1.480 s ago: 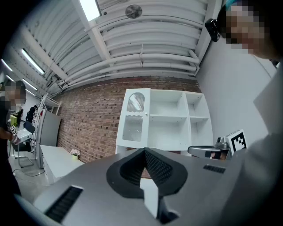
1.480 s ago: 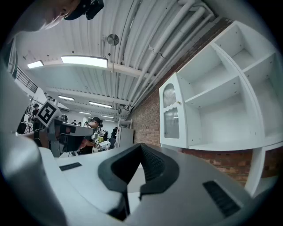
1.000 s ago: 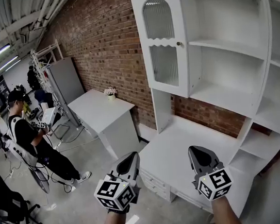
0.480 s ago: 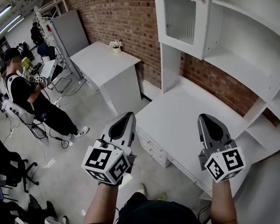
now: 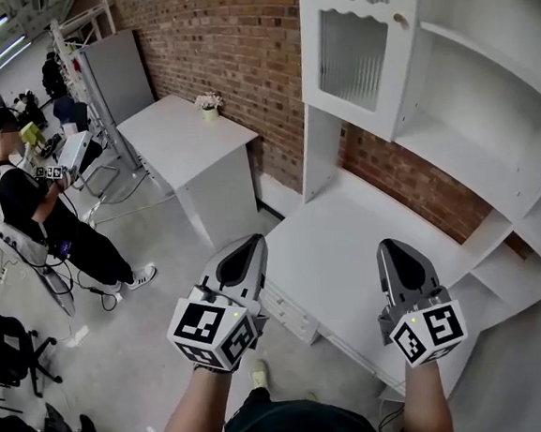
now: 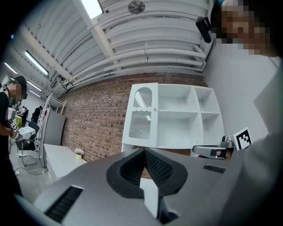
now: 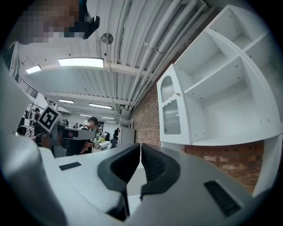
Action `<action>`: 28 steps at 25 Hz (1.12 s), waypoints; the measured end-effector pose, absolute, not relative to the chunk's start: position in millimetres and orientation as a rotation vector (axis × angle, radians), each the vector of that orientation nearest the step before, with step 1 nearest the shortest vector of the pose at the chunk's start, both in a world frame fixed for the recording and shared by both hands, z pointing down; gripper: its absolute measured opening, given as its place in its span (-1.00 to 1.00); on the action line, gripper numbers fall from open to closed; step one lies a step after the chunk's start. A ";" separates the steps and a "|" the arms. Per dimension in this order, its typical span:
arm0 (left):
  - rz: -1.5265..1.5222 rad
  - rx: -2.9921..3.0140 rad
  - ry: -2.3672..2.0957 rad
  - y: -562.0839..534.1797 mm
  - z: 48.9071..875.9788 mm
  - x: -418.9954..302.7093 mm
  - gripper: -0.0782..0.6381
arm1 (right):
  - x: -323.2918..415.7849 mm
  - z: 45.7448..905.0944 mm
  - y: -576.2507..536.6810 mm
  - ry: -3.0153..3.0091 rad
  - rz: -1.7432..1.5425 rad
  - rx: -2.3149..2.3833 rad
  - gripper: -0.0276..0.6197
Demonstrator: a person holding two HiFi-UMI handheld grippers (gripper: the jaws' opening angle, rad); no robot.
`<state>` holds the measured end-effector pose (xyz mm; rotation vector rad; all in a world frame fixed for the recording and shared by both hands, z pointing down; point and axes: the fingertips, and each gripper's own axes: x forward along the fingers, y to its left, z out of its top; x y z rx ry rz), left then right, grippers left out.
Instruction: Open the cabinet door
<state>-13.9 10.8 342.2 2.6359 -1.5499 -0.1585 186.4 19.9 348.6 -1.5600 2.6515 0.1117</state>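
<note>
A tall white cabinet [image 5: 486, 97] stands against the brick wall. Its one door [image 5: 355, 48], with ribbed glass panes and a small knob [image 5: 401, 20], covers the left column and looks closed; the other columns are bare shelves. The door [image 6: 142, 112] also shows far ahead in the left gripper view, and in the right gripper view the same door [image 7: 170, 108] is up to the right. My left gripper [image 5: 254, 243] [image 6: 143, 152] and right gripper [image 5: 393, 245] [image 7: 140, 148] are held level, side by side, well below and short of the door. Both are shut with nothing between the jaws.
The cabinet's white desk top [image 5: 367, 239] juts out under the grippers, with drawers [image 5: 293, 314] in its front. A separate white desk [image 5: 184, 143] with a small flower pot [image 5: 209, 101] stands to the left. A person [image 5: 36, 221] stands at far left, by a grey locker [image 5: 117, 73].
Both grippers have shifted slightly towards the cabinet and stayed shut. The head view has tipped down, so the door now sits at the top edge and more floor shows.
</note>
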 end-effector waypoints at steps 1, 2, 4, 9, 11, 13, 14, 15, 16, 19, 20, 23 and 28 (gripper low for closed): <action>-0.162 2.643 -1.538 3.0 342.2 -16.2 -0.77 | 183.7 348.7 13.9 2.647 0.114 -1.575 -0.90; -0.166 2.651 -1.523 -5.1 341.8 -19.2 -0.77 | 180.3 348.4 7.5 2.643 0.117 -1.589 -0.90; -0.171 2.668 -1.496 -23.4 340.1 -26.7 -0.77 | 171.8 346.7 -7.0 2.632 0.125 -1.615 -0.90; -0.176 2.709 -1.424 -70.8 336.8 -46.3 -0.77 | 152.2 342.1 -46.0 2.593 0.135 -1.699 -0.90; -0.173 2.726 -1.395 -89.4 335.4 -55.2 -0.77 | 143.9 338.5 -60.3 2.570 0.143 -1.741 -0.90; -0.166 2.741 -1.360 -107.1 335.4 -62.9 -0.77 | 136.4 334.9 -73.0 2.545 0.146 -1.788 -0.90; -0.161 2.749 -1.339 -115.1 335.7 -65.4 -0.77 | 133.9 334.4 -78.8 2.533 0.144 -1.812 -0.90; -0.156 2.760 -1.314 -122.2 336.2 -67.0 -0.77 | 132.0 334.5 -84.2 2.519 0.141 -1.837 -0.90; -0.150 2.773 -1.289 -128.5 337.0 -67.8 -0.77 | 130.6 334.8 -89.4 2.506 0.139 -1.862 -0.90; -0.137 2.807 -1.214 -144.0 341.5 -66.3 -0.77 | 130.3 337.4 -102.1 2.467 0.140 -1.937 -0.86; -0.137 2.812 -1.192 -149.3 343.5 -64.8 -0.77 | 131.8 339.1 -105.8 2.458 0.140 -1.961 -0.85; -0.143 2.810 -1.136 -164.6 351.7 -57.6 -0.77 | 141.1 344.0 -116.9 2.436 0.139 -2.024 -0.71; -0.142 2.796 -1.113 -191.6 361.4 -38.3 -0.77 | 175.4 346.0 -146.5 2.394 0.155 -2.094 -0.66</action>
